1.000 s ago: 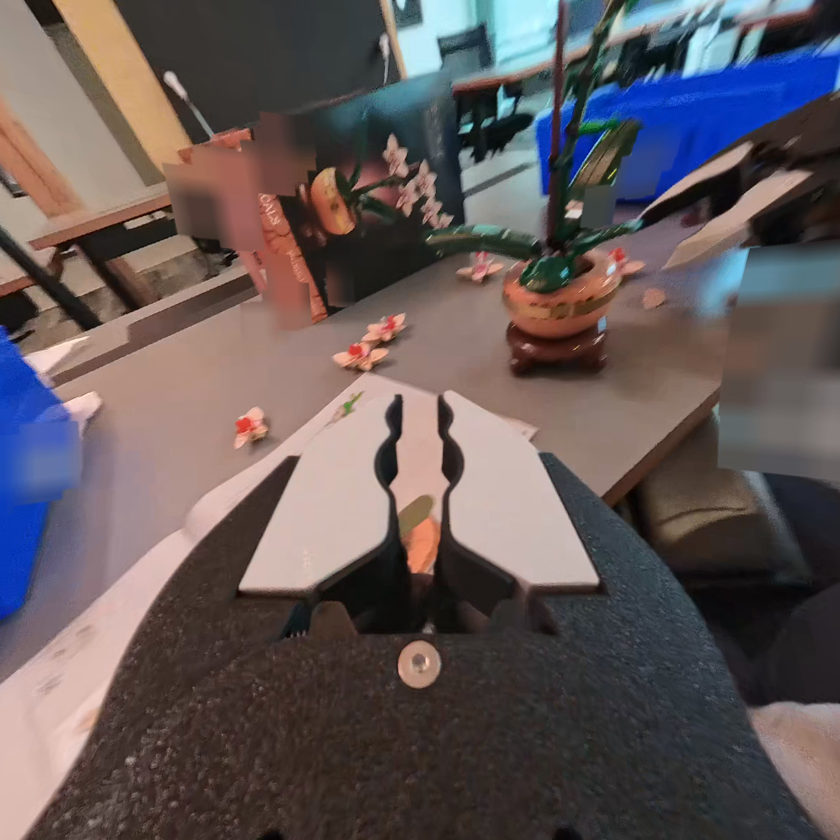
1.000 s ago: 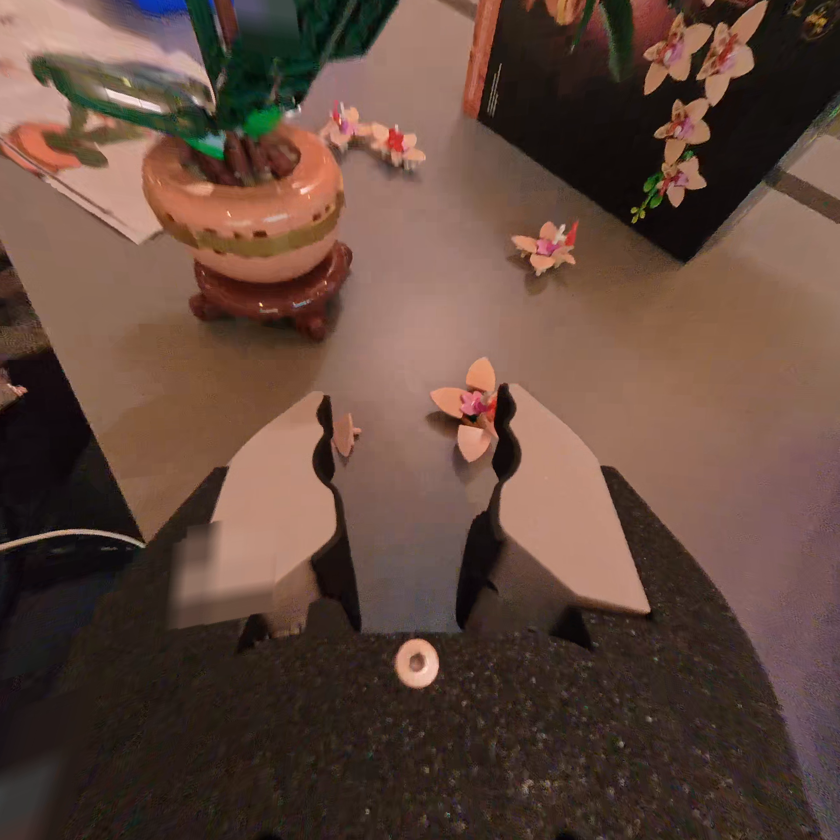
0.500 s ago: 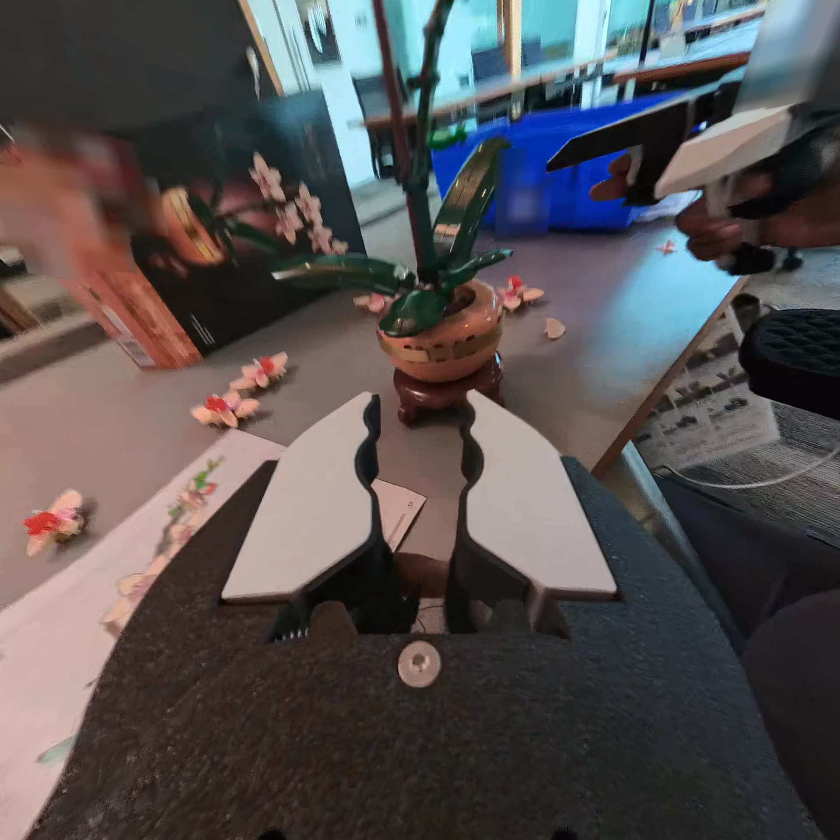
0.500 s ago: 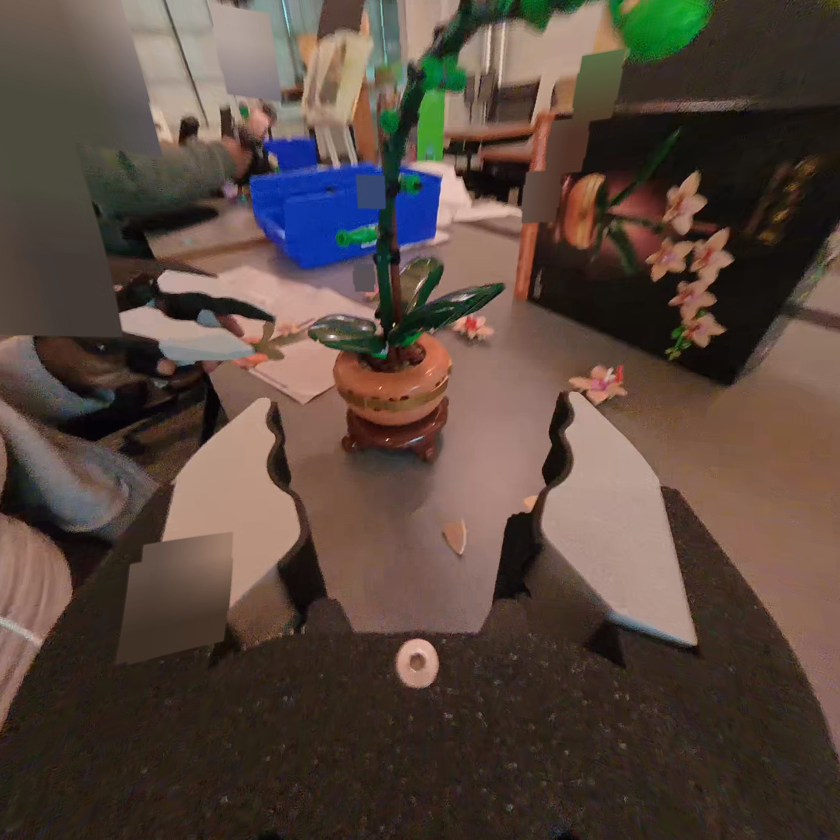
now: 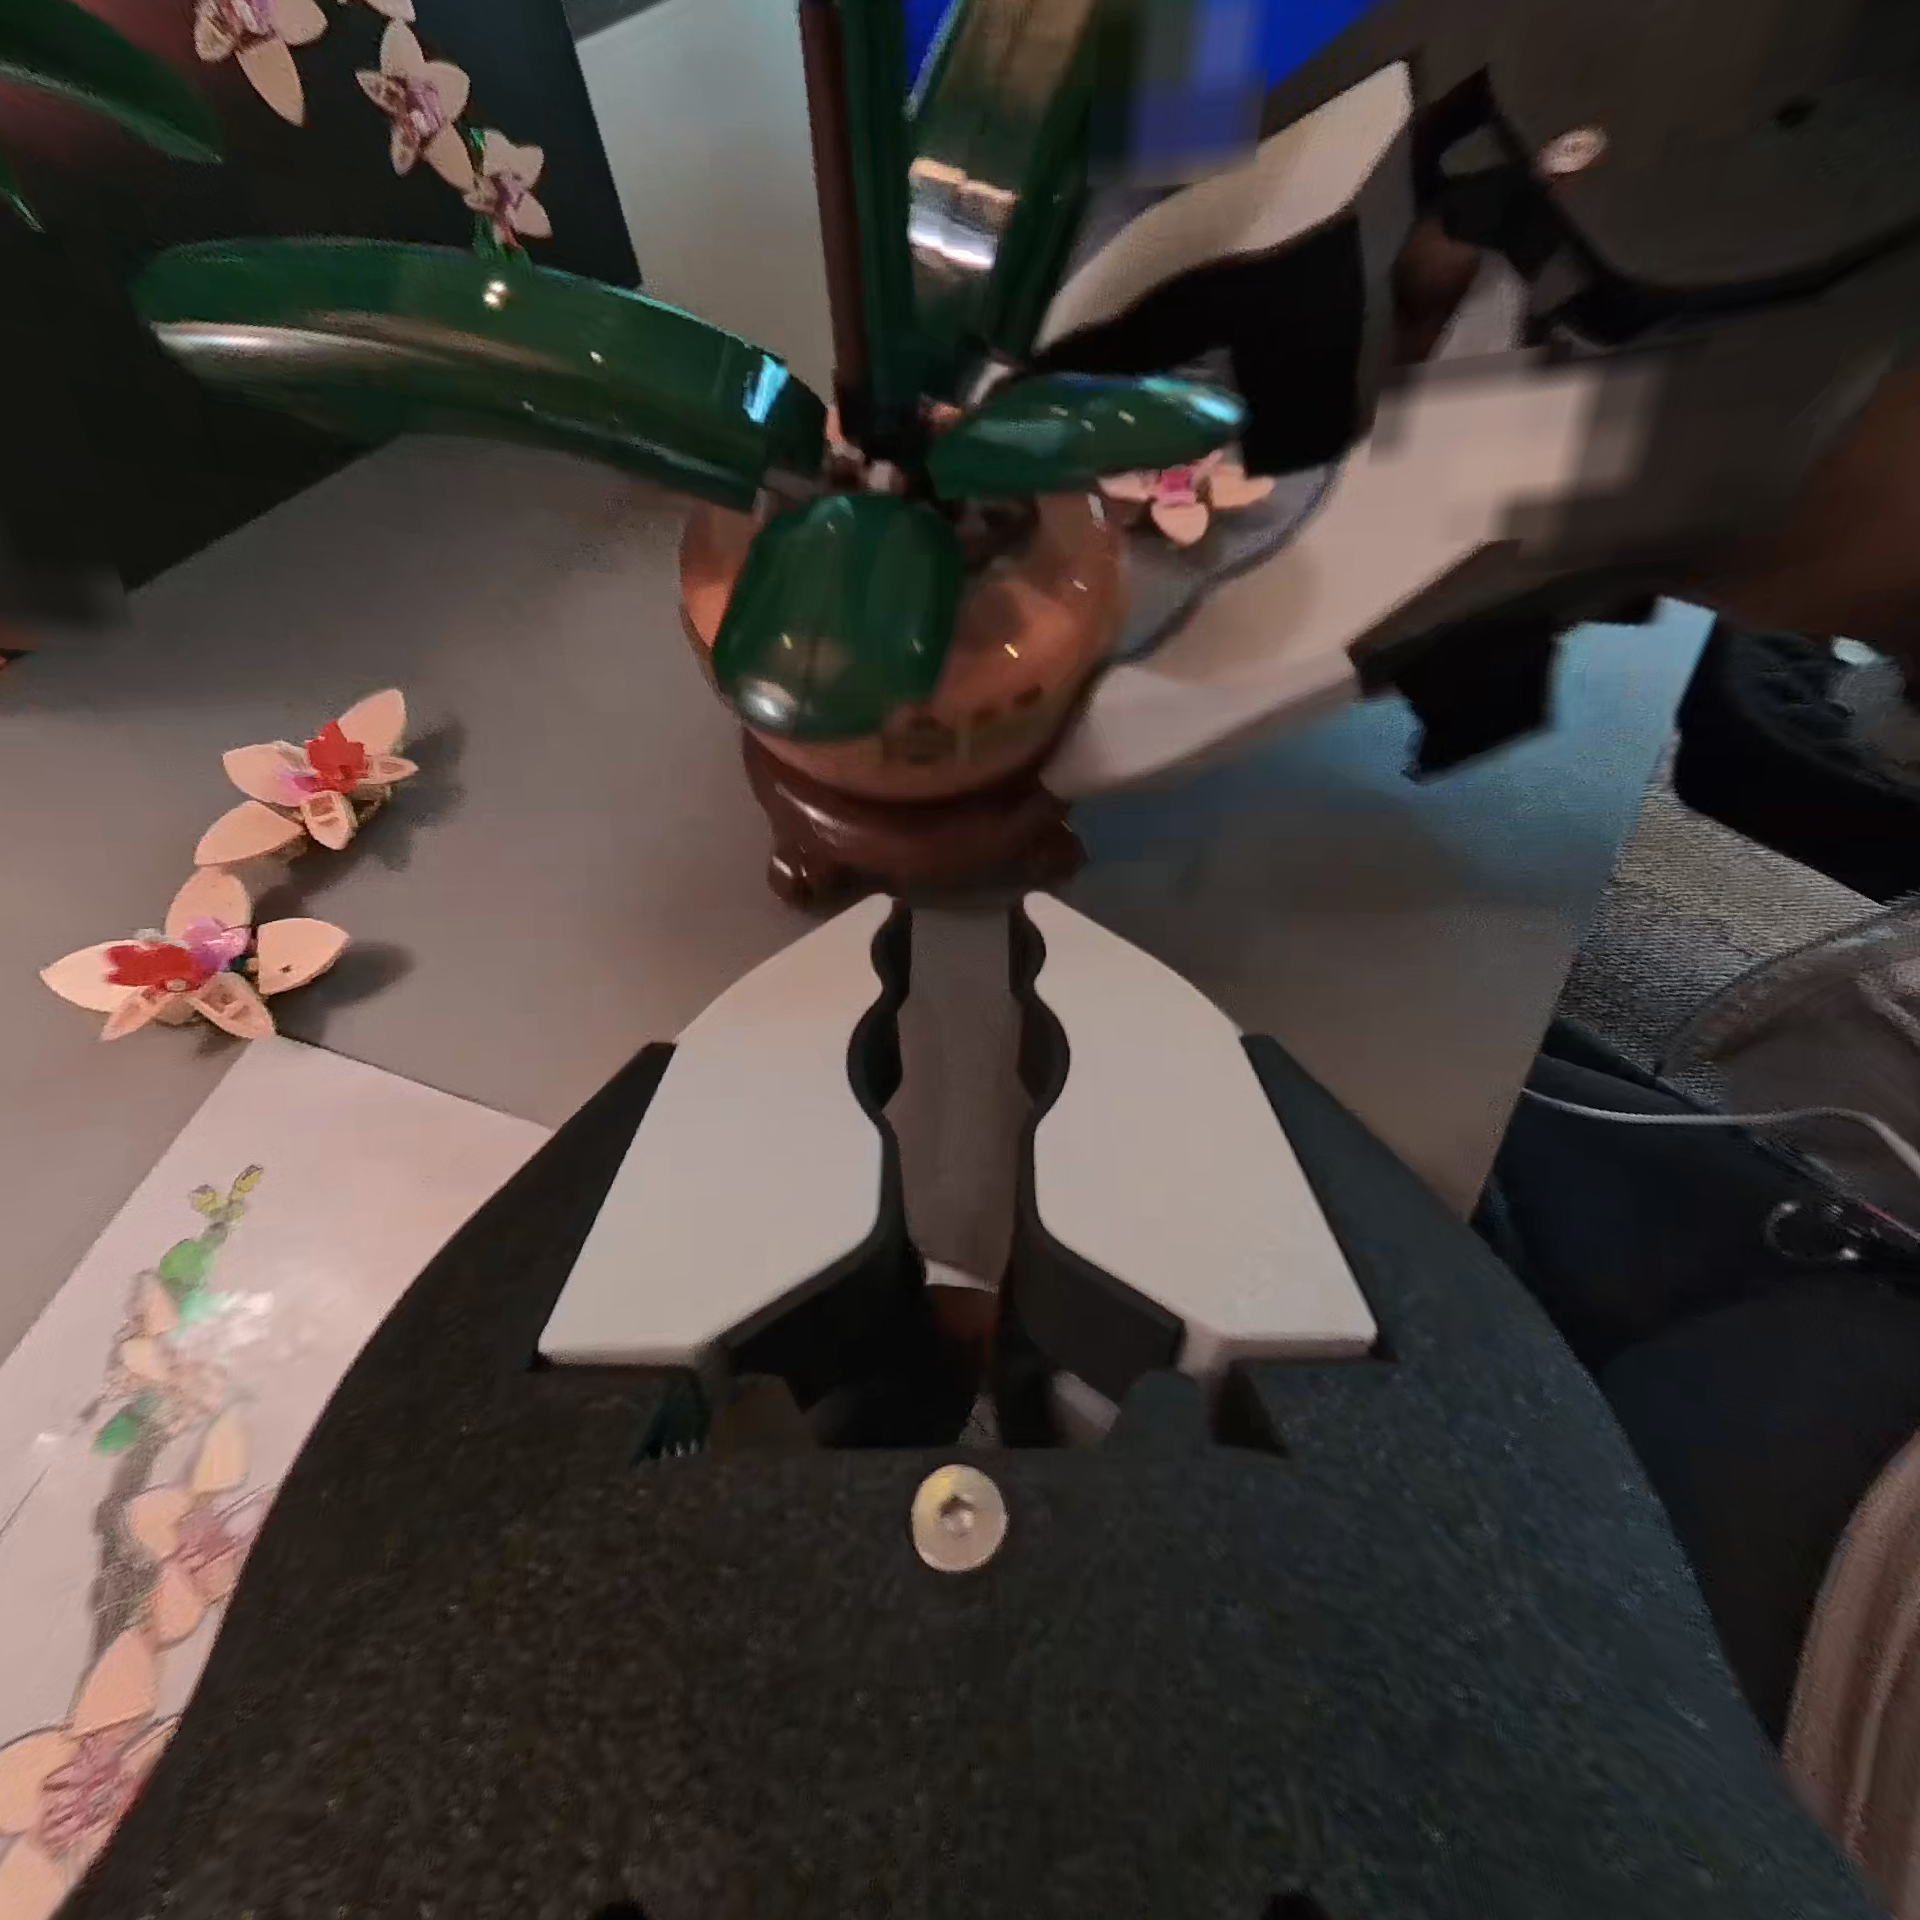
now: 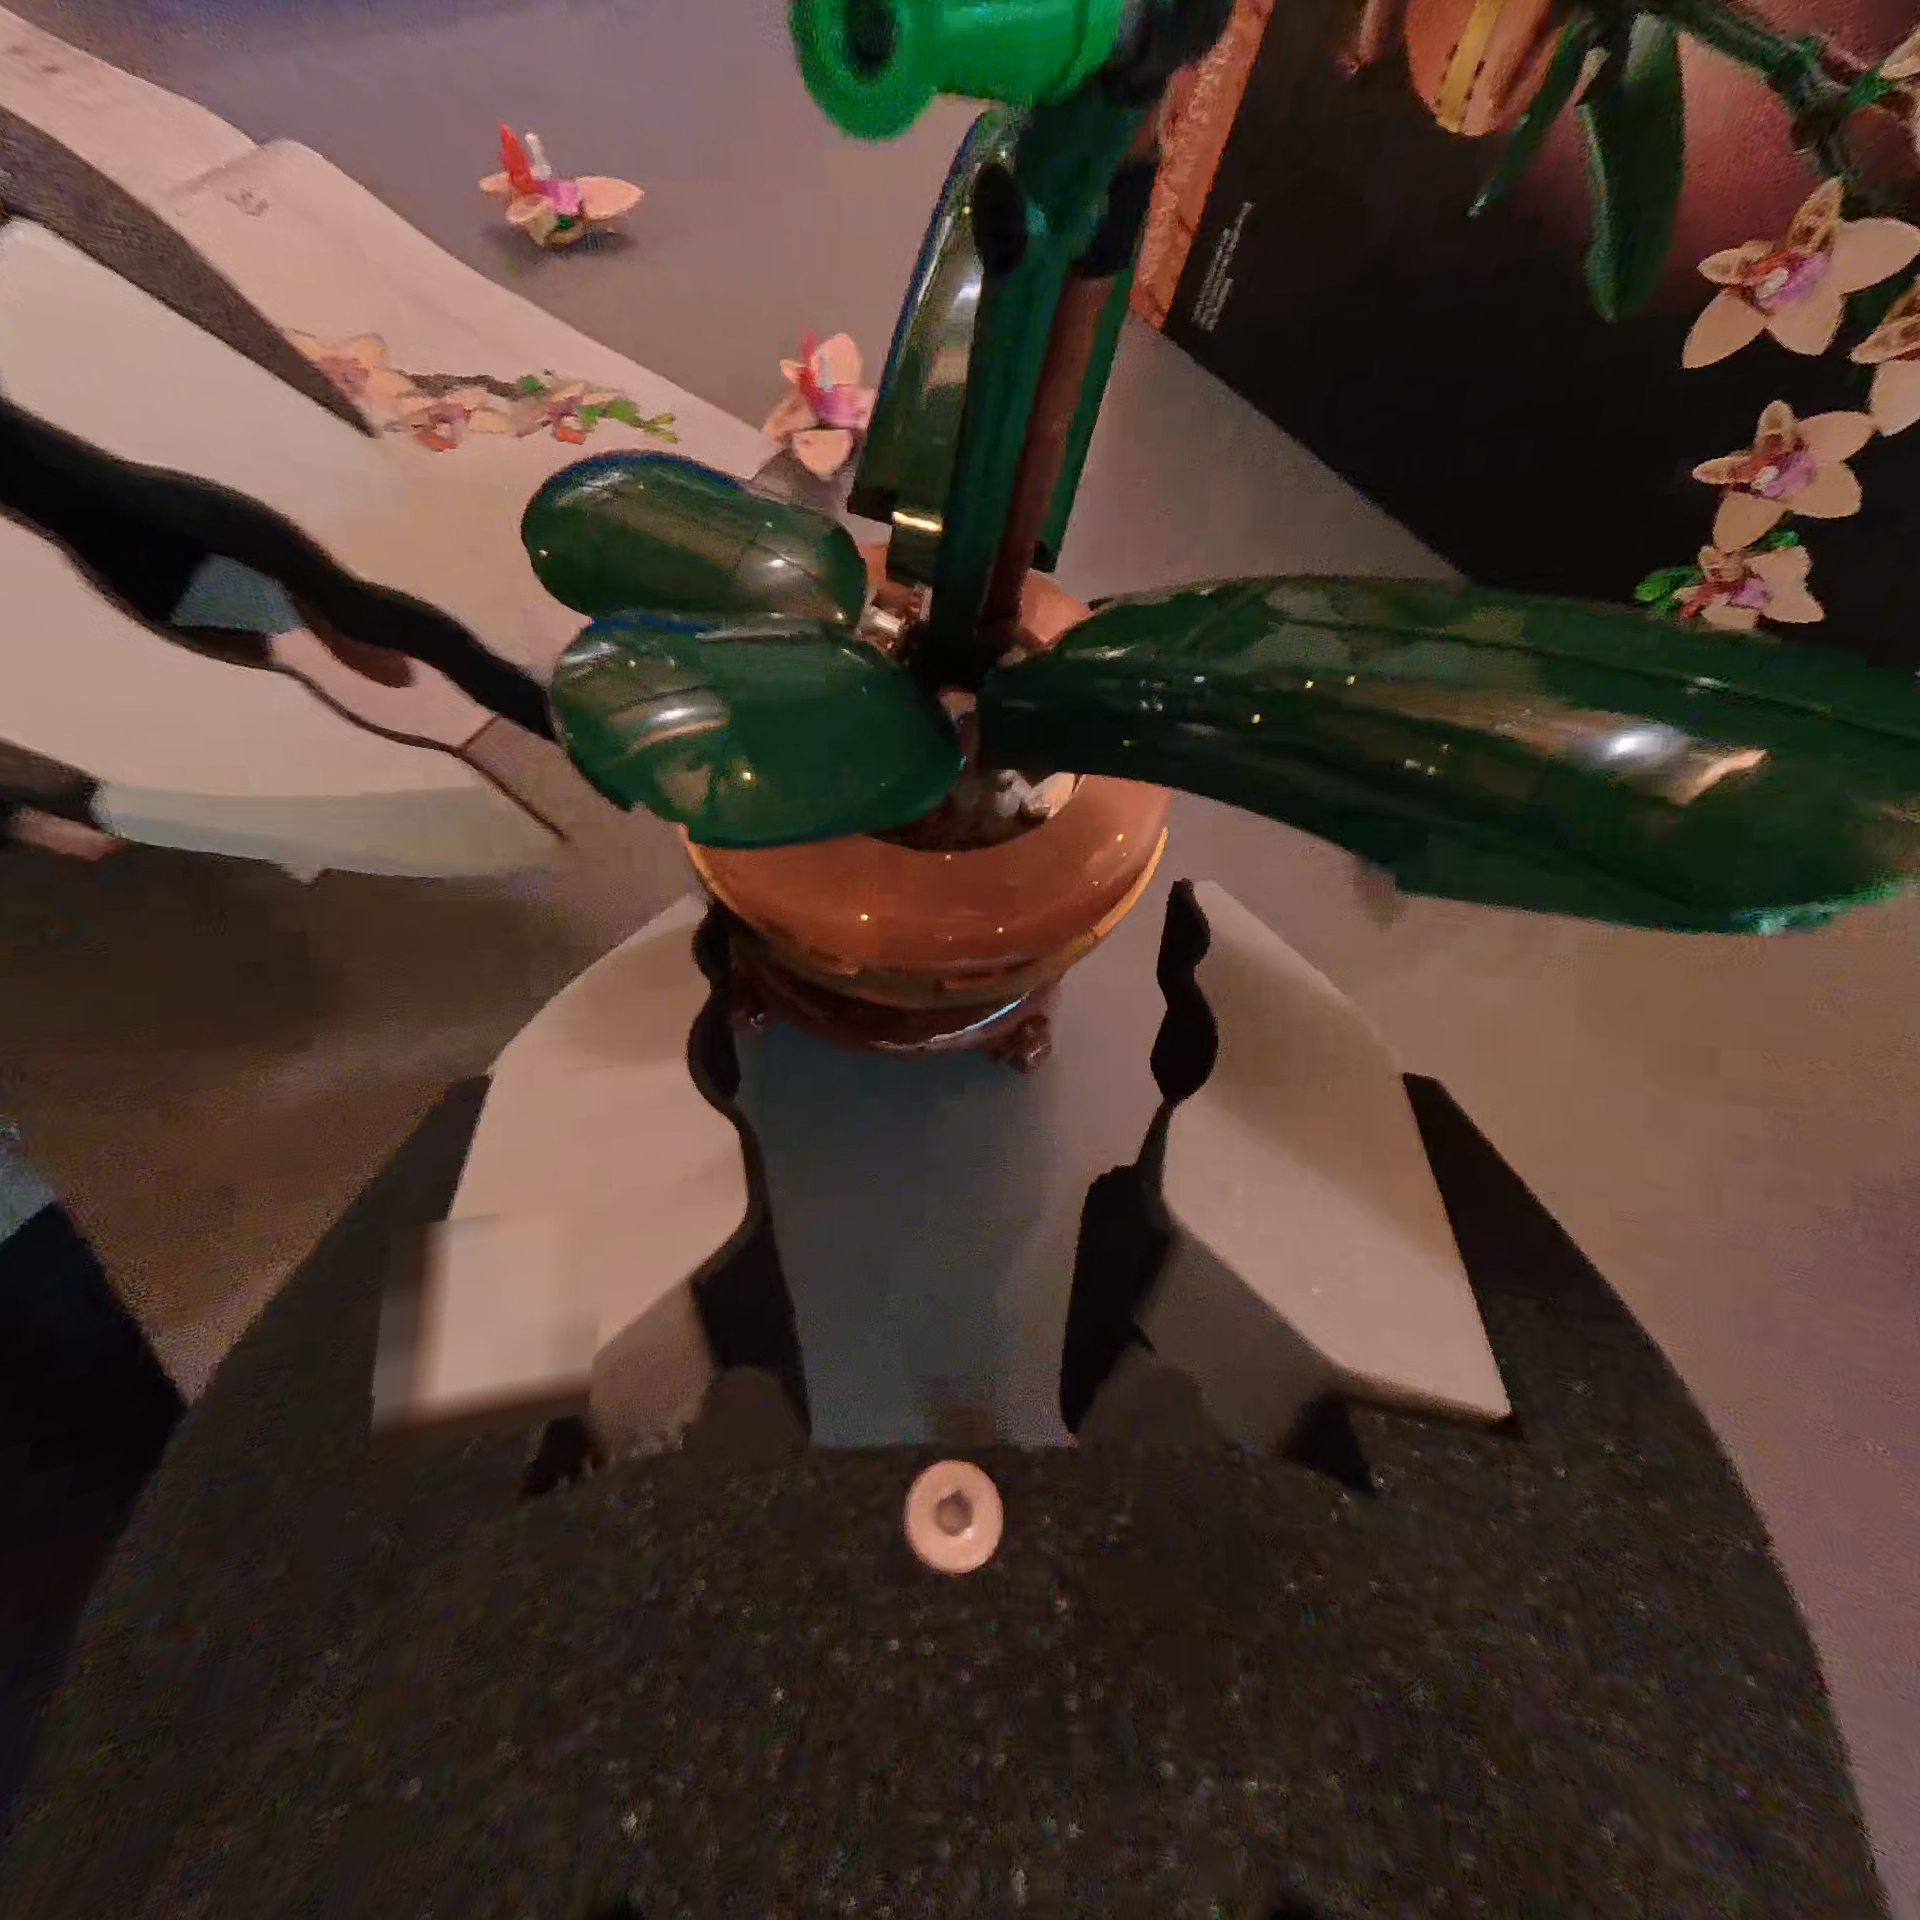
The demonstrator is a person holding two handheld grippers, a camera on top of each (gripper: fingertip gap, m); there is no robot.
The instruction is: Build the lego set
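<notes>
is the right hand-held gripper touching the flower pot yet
Cannot tell. In the right wrist view the open right hand-held gripper brackets the flower pot; one fingertip overlaps its brown base, with no plain contact or gap.

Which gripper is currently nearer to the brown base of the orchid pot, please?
Right, though only narrowly. The right gripper is open with its fingertips flanking the pot base. The left gripper, jaws narrowly apart, sits just in front of the base, not around it.

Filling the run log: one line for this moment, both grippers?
left gripper: narrow gap, empty, before orchid pot | right gripper: open, straddling pot base | loose flowers on table
</notes>
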